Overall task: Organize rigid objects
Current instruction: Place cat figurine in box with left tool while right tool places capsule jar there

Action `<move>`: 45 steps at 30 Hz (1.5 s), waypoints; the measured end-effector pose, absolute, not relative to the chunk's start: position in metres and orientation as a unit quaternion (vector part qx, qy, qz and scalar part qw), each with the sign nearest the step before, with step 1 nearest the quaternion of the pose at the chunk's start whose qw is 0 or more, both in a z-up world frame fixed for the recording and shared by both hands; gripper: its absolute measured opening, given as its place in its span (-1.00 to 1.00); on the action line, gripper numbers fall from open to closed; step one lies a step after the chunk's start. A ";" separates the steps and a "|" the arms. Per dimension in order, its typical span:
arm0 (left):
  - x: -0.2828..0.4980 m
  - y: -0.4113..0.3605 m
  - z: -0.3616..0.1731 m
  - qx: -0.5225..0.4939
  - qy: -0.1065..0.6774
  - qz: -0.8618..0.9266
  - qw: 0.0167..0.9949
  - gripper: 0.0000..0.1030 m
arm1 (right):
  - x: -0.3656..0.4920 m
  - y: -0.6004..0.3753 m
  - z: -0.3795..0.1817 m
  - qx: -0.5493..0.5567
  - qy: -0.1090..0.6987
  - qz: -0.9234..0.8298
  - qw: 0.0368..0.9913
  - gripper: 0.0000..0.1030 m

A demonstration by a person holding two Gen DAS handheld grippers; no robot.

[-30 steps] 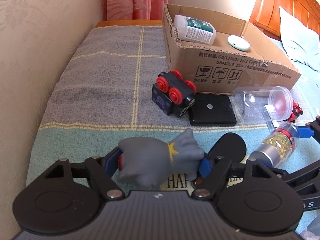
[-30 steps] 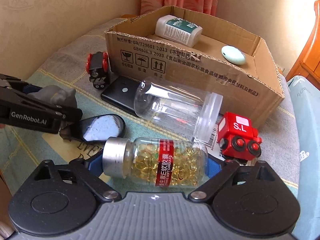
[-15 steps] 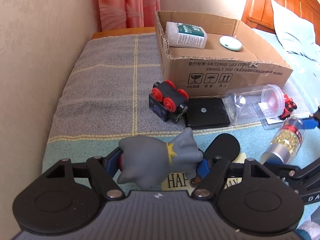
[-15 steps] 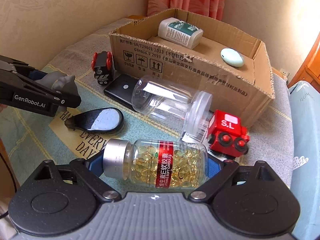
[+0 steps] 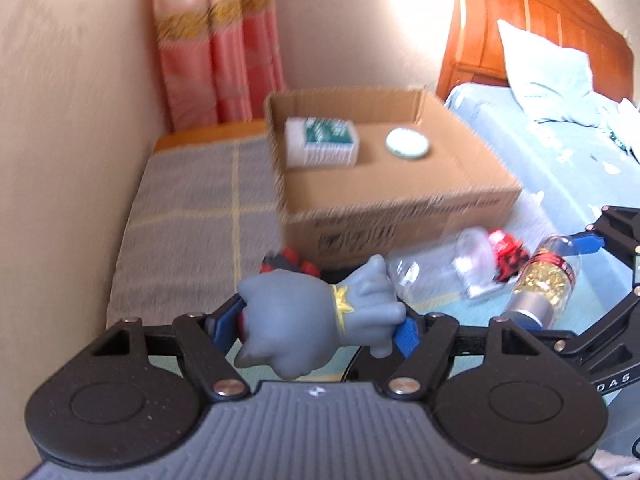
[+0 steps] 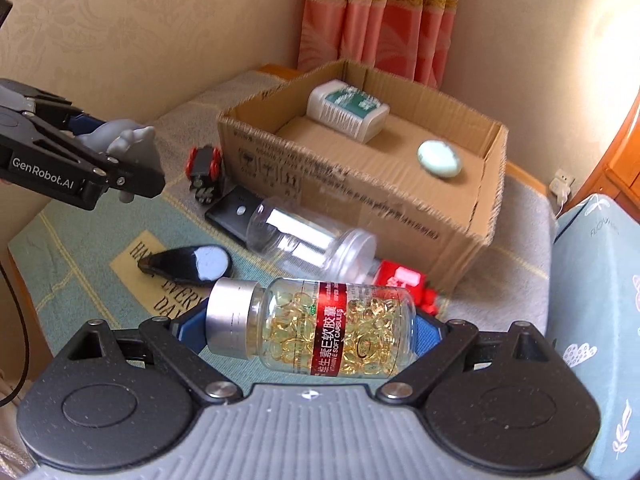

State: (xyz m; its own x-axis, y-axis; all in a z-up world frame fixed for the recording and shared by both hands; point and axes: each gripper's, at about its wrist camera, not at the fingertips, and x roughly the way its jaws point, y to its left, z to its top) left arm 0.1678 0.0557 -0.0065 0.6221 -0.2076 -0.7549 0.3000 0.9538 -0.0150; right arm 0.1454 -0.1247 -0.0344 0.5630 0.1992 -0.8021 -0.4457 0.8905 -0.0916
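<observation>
Cardboard box (image 6: 360,196) holds two items; each gripper carries one.

We see a grey toy cat (image 5: 316,320) with a yellow collar, a capsule bottle (image 6: 320,328) of golden pills with a red label and silver cap, and a brown cardboard box (image 6: 360,196).

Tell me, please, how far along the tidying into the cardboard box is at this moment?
Done: a white bottle and a pale green oval case lie in the cardboard box. In hand: the left gripper holds a grey toy figure; the right gripper holds a vitamin E capsule bottle. Left: clear jar, black toy train car, red toy train, black phone, black mirror.
</observation>
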 end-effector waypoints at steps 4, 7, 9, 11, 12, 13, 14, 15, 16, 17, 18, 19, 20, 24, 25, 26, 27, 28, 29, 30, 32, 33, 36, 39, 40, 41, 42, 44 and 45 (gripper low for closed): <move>0.183 0.039 0.013 0.064 0.378 -0.157 0.910 0.43 | 0.150 -0.133 -0.019 -0.137 0.411 0.180 0.883 0.88; 0.205 0.027 0.022 0.061 0.351 -0.153 0.922 0.44 | 0.156 -0.138 -0.007 -0.134 0.394 0.173 0.892 0.88; 0.222 0.018 0.023 0.063 0.347 -0.150 0.924 0.44 | 0.159 -0.140 0.000 -0.135 0.383 0.168 0.898 0.88; 0.237 0.009 0.022 0.064 0.351 -0.152 0.922 0.44 | 0.161 -0.142 0.006 -0.136 0.376 0.163 0.902 0.88; 0.244 0.006 0.021 0.063 0.351 -0.154 0.921 0.44 | 0.163 -0.143 0.009 -0.135 0.373 0.160 0.904 0.88; 0.250 0.003 0.020 0.059 0.351 -0.153 0.922 0.44 | 0.164 -0.145 0.011 -0.134 0.371 0.158 0.905 0.88; 0.254 0.001 0.017 0.056 0.350 -0.149 0.923 0.46 | 0.166 -0.146 0.013 -0.134 0.369 0.156 0.906 0.88; 0.259 -0.001 0.015 0.052 0.349 -0.143 0.925 0.47 | 0.168 -0.147 0.015 -0.134 0.368 0.154 0.907 0.88; 0.263 -0.002 0.013 0.046 0.345 -0.136 0.928 0.49 | 0.170 -0.148 0.016 -0.133 0.367 0.153 0.908 0.88; 0.266 -0.002 0.011 0.041 0.341 -0.131 0.930 0.66 | 0.171 -0.149 0.017 -0.133 0.366 0.151 0.909 0.88; 0.269 -0.002 0.009 0.037 0.340 -0.126 0.931 0.86 | 0.173 -0.151 0.018 -0.134 0.365 0.150 0.909 0.88; 0.270 -0.001 0.007 0.035 0.338 -0.119 0.933 0.90 | 0.174 -0.152 0.019 -0.133 0.365 0.148 0.909 0.88; 0.270 0.001 0.006 0.034 0.335 -0.114 0.935 0.90 | 0.176 -0.152 0.019 -0.132 0.365 0.146 0.910 0.88; 0.260 0.005 0.003 0.045 0.339 -0.121 0.932 0.93 | 0.184 -0.156 0.023 -0.128 0.366 0.143 0.911 0.88; 0.255 0.005 0.003 0.051 0.341 -0.124 0.930 0.94 | 0.187 -0.156 0.024 -0.126 0.364 0.142 0.912 0.88; 0.249 0.005 0.003 0.057 0.345 -0.126 0.928 0.95 | 0.190 -0.157 0.025 -0.125 0.363 0.142 0.912 0.88; 0.242 0.005 0.002 0.061 0.347 -0.126 0.927 0.95 | 0.193 -0.158 0.026 -0.123 0.363 0.141 0.913 0.88; 0.236 0.006 0.001 0.064 0.348 -0.128 0.927 0.95 | 0.198 -0.158 0.027 -0.120 0.363 0.140 0.913 0.88; 0.229 0.006 0.000 0.066 0.350 -0.127 0.926 0.95 | 0.203 -0.158 0.027 -0.119 0.363 0.139 0.914 0.88; 0.223 0.007 -0.001 0.066 0.352 -0.125 0.925 0.95 | 0.208 -0.158 0.028 -0.117 0.364 0.137 0.914 0.88; 0.211 0.010 -0.002 0.065 0.354 -0.119 0.925 0.95 | 0.222 -0.158 0.028 -0.108 0.369 0.134 0.913 0.88; 0.205 0.012 -0.002 0.063 0.352 -0.116 0.927 0.95 | 0.229 -0.158 0.028 -0.103 0.372 0.133 0.913 0.88; 0.188 0.018 -0.001 0.056 0.340 -0.099 0.933 0.96 | 0.254 -0.156 0.027 -0.097 0.380 0.128 0.911 0.88; 0.178 0.025 -0.002 0.048 0.342 -0.086 0.935 0.97 | 0.283 -0.150 0.024 -0.098 0.386 0.125 0.909 0.88; 0.176 0.028 -0.003 0.044 0.343 -0.081 0.935 0.97 | 0.294 -0.149 0.021 -0.097 0.390 0.123 0.908 0.88; 0.173 0.031 -0.003 0.041 0.344 -0.076 0.935 0.97 | 0.305 -0.148 0.018 -0.093 0.395 0.119 0.906 0.88; 0.171 0.034 -0.004 0.036 0.345 -0.072 0.935 0.97 | 0.317 -0.147 0.014 -0.092 0.400 0.117 0.904 0.88; 0.169 0.040 -0.005 0.025 0.350 -0.064 0.934 0.97 | 0.340 -0.145 0.005 -0.089 0.411 0.110 0.900 0.88; 0.167 0.042 -0.006 0.021 0.351 -0.061 0.934 0.97 | 0.351 -0.145 0.000 -0.089 0.419 0.105 0.898 0.88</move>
